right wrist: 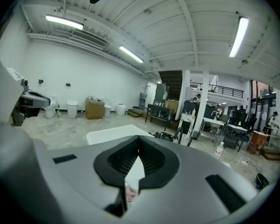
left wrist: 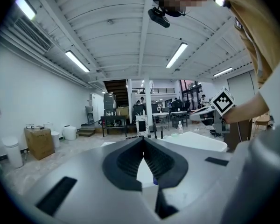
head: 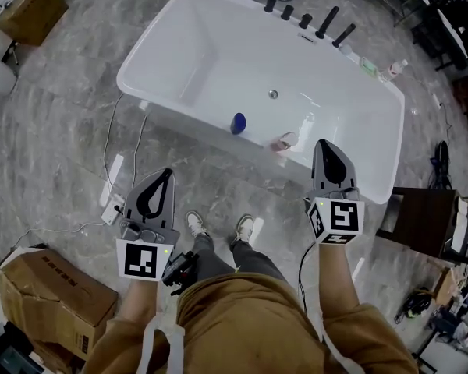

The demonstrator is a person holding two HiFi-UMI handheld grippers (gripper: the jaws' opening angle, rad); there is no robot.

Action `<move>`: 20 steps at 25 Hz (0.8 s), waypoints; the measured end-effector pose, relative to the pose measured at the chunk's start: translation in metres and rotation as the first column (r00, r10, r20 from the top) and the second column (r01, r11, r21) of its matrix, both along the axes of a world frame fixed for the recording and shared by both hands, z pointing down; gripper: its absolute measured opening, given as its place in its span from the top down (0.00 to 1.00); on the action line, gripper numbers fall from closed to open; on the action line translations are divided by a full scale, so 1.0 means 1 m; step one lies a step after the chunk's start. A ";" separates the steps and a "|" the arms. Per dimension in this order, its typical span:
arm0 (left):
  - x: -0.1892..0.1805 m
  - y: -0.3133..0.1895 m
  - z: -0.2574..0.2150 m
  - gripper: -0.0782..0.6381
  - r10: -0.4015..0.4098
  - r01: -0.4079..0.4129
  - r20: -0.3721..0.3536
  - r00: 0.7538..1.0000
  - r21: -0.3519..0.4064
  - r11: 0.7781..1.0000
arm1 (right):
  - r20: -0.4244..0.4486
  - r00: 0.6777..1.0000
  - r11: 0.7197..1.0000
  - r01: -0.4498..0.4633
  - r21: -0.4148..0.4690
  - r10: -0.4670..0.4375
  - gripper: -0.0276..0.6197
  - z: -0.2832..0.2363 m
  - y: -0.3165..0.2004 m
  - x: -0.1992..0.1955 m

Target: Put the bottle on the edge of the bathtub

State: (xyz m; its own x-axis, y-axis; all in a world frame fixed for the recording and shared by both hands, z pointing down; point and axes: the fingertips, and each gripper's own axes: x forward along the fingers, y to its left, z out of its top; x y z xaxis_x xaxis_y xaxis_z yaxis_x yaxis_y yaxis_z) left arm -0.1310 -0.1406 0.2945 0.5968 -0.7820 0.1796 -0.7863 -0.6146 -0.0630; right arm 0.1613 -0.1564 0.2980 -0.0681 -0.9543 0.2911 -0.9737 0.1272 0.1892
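Observation:
The white bathtub (head: 132,68) lies ahead of me in the head view. Inside it, near the front wall, are a white bottle (head: 306,125), a pinkish clear item (head: 284,141) and a blue object (head: 239,122). A small bottle with a red cap (head: 398,68) stands on the far right rim. My right gripper (head: 325,143) hovers over the tub's near edge beside the white bottle, shut and empty. My left gripper (head: 168,173) is held over the floor in front of the tub, its tips together with nothing between them. In the right gripper view the pinkish item (right wrist: 129,190) shows through the gap under the jaws.
Black taps (head: 306,18) line the far rim, with a green soap (head: 368,65) beside them. Cardboard boxes (head: 51,291) sit at the left, a dark cabinet (head: 425,220) at the right. Cables (head: 109,154) trail on the marble floor. My shoes (head: 218,227) stand near the tub.

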 end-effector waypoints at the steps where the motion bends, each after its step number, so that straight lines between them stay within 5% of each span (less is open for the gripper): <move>1: -0.001 0.000 -0.004 0.88 -0.003 0.003 -0.004 1.000 0.004 1.000 | -0.002 1.000 1.000 -0.001 0.016 0.001 0.95 -0.009 0.000 0.003; 20: -0.018 0.007 -0.094 0.88 -0.022 0.029 -0.052 0.998 0.142 0.990 | 0.046 0.998 0.974 0.034 0.226 -0.046 0.95 -0.143 0.050 0.001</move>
State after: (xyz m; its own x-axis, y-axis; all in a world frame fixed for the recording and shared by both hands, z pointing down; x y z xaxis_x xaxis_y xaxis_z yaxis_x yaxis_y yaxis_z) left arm -0.1486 -0.1335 0.2004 0.5819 -0.8125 0.0359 -0.8059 -0.5820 -0.1085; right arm 0.1626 -0.1060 0.1548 -0.1165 -0.9911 0.0647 -0.9777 0.1259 0.1681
